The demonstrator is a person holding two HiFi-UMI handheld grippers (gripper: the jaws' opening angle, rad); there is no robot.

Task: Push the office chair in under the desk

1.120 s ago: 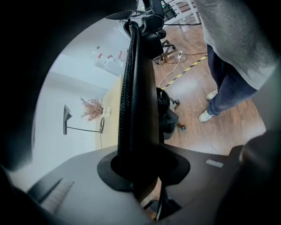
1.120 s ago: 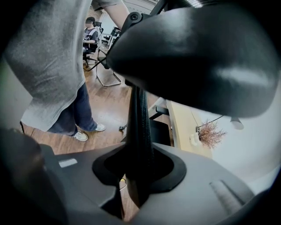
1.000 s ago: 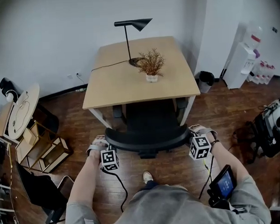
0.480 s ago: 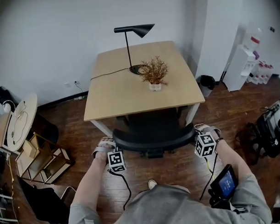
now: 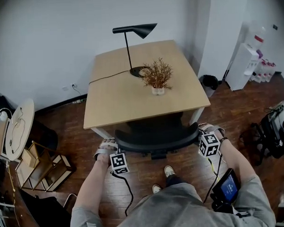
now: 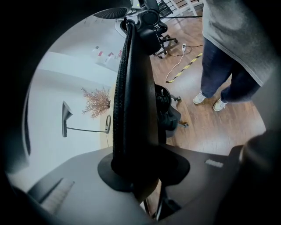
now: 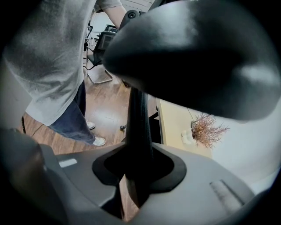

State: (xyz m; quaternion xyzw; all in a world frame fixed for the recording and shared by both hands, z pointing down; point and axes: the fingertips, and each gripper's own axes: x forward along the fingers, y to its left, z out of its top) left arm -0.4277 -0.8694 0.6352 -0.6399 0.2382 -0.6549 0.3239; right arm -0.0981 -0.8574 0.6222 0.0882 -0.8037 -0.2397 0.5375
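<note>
Your left gripper (image 5: 109, 148) has its jaws closed on the left end of the backrest rim of the office chair (image 5: 152, 134). Your right gripper (image 5: 203, 135) is clamped on the right end. In each gripper view the dark rim rises from between the jaws. The office chair stands at the near edge of the desk (image 5: 125, 104), seat beneath the top, backrest just outside that edge.
</note>
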